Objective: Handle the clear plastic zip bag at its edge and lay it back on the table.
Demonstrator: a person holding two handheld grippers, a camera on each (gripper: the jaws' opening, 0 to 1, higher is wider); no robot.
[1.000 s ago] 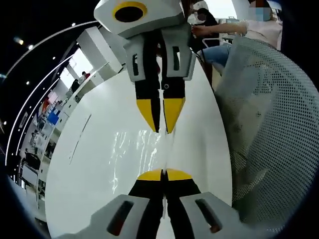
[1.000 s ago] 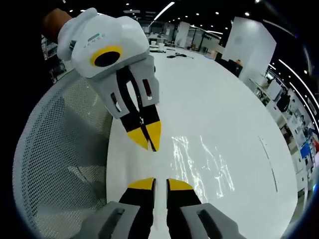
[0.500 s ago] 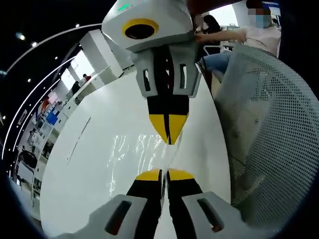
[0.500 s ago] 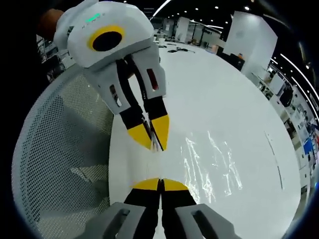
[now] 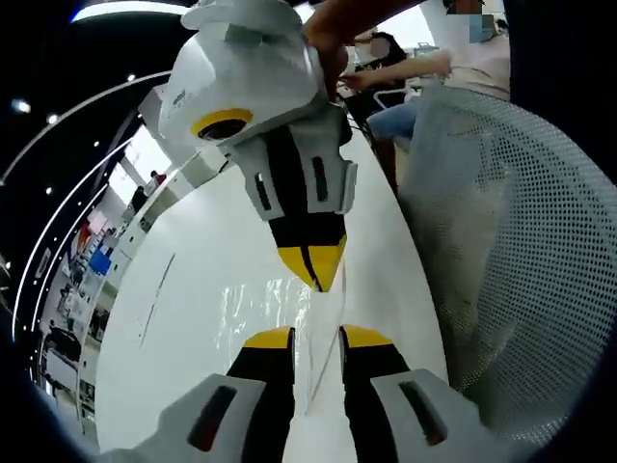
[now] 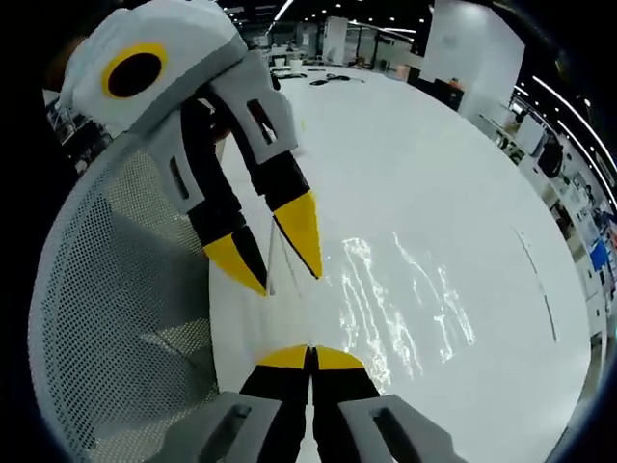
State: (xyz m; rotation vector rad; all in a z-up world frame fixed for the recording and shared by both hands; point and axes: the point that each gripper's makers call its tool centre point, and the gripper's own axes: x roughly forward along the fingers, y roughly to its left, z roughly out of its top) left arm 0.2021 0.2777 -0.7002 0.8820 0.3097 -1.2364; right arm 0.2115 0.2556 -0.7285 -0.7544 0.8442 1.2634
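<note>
The clear plastic zip bag (image 5: 258, 301) lies mostly flat on the white table (image 5: 174, 328), showing as shiny creases. One edge of it is lifted. My right gripper (image 6: 308, 355) is shut on that edge of the bag (image 6: 390, 299). In the left gripper view the right gripper (image 5: 313, 270) comes down from the top, tips pinched on the thin film. My left gripper (image 5: 317, 338) is open, its jaws either side of the raised edge without gripping it. In the right gripper view the left gripper (image 6: 280, 270) hangs from the upper left with spread jaws.
A grey mesh chair back (image 5: 521, 241) stands close along the table's edge and appears again (image 6: 116, 309) on the other side. People sit at a desk behind (image 5: 424, 68). Small dark items (image 6: 328, 79) lie at the table's far end.
A second ago the left gripper was shut on the bag edge and the right was open. The right then shut on the edge, and the left has now opened and let go.
</note>
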